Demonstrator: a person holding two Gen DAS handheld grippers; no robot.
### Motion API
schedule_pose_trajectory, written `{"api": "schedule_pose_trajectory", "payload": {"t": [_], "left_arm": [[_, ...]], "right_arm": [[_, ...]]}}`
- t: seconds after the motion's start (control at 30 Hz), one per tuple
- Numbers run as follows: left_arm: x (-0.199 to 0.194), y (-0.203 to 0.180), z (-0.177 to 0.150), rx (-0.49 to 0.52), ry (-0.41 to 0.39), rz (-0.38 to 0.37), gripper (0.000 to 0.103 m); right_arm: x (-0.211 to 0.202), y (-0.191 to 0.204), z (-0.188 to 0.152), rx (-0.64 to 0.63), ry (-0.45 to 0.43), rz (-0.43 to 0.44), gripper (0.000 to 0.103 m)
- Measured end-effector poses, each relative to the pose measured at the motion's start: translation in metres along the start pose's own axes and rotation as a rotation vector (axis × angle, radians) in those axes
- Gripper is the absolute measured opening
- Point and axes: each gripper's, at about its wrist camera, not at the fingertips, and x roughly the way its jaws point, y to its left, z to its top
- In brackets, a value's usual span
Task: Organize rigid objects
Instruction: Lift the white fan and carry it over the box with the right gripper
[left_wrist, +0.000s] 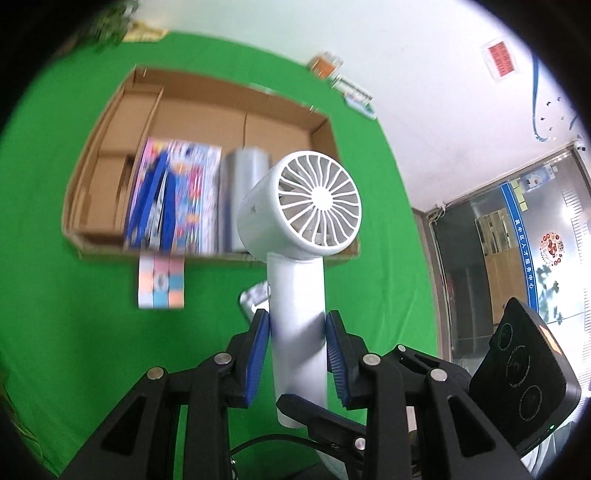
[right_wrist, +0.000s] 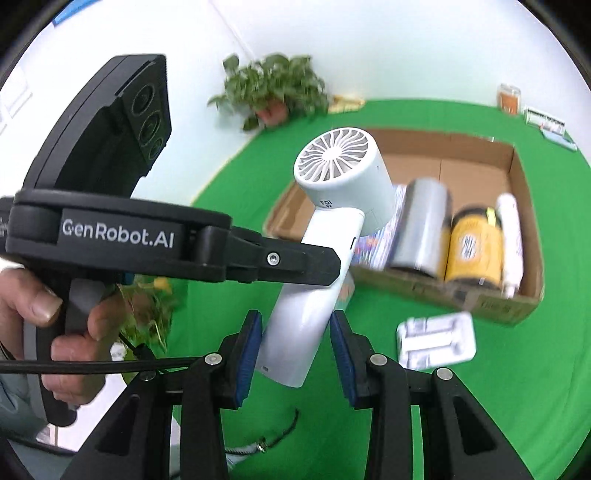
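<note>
Both my claws, left (left_wrist: 297, 354) and right (right_wrist: 295, 350), clamp the upright white fan's handle (left_wrist: 299, 332), cardboard box (left_wrist: 317, 125) lying just beyond.

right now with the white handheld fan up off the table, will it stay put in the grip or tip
The white handheld fan looks like rigid plastic, so it probably won't flex. Its big head sits above a slim smooth handle, so it may be top-heavy and pivot. Both the left tool and the right tool clamp that handle, which should steady it.
</note>
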Motion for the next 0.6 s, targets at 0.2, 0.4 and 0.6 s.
{"api": "schedule_pose_trajectory", "payload": {"t": [0.2,0.4,0.6], "left_arm": [[-0.017,-0.012,0.024,0.031,-0.047,0.020,0.030],[-0.020,-0.010,0.037,0.024,-0.053,0.027,0.030],[-0.018,0.003,0.050,0.014,-0.040,0.039,0.030]], "right_arm": [[-0.013,-0.003,0.033,-0.016,-0.062,-0.003,0.036],[-0.017,0.003,0.056,-0.007,-0.070,0.011,0.036],[0.000,0.002,0.069,0.005,-0.051,0.014,0.036]]}}
